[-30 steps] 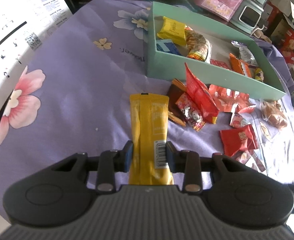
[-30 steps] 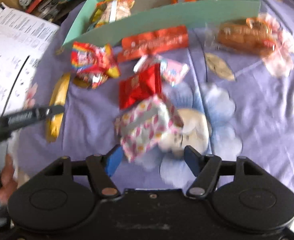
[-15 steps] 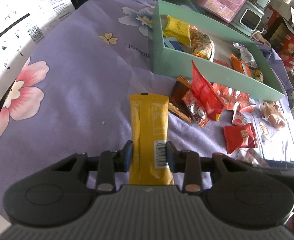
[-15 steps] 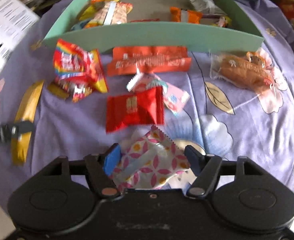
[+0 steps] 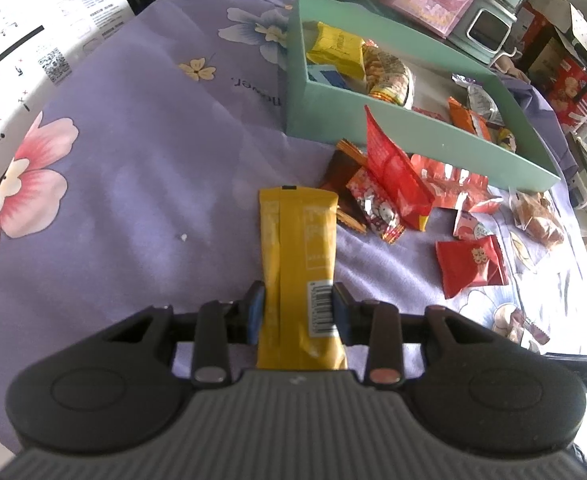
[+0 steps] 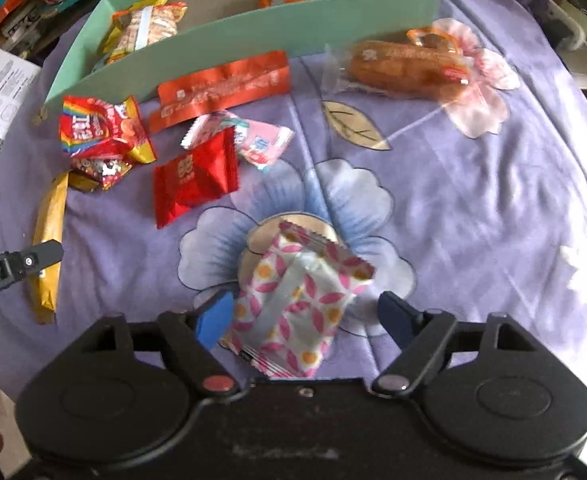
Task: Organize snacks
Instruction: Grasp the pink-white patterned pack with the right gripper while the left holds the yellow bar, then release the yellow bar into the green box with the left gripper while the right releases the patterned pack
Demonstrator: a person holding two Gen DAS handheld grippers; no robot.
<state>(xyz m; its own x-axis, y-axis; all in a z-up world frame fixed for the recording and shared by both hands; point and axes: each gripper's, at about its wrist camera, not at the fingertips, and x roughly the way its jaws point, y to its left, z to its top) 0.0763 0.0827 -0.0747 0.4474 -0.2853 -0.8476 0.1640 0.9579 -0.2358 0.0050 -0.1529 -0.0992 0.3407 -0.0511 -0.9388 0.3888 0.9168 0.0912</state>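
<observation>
A long yellow snack bar (image 5: 297, 240) sticks out forward from my left gripper (image 5: 297, 308), which is shut on its barcode end just above the purple flowered cloth. The same bar (image 6: 49, 220) shows at the left edge of the right wrist view. A white packet with pink petals (image 6: 297, 300) lies between the fingers of my right gripper (image 6: 305, 316). Its jaws stand wide, and the right pad is clear of the packet. The mint-green box (image 5: 373, 136) holds several snacks.
Loose snacks lie on the cloth in front of the green box (image 6: 253, 36): a red packet (image 6: 193, 176), a rainbow-printed red bag (image 6: 101, 128), a long orange-red wrapper (image 6: 221, 88), a pink candy (image 6: 261, 140) and a clear-wrapped bread (image 6: 405, 66). Cluttered boxes stand behind.
My right gripper's jaws have widened around the pink-petal packet, and its view has swung across the cloth. The left gripper keeps its hold on the yellow bar and has barely moved.
</observation>
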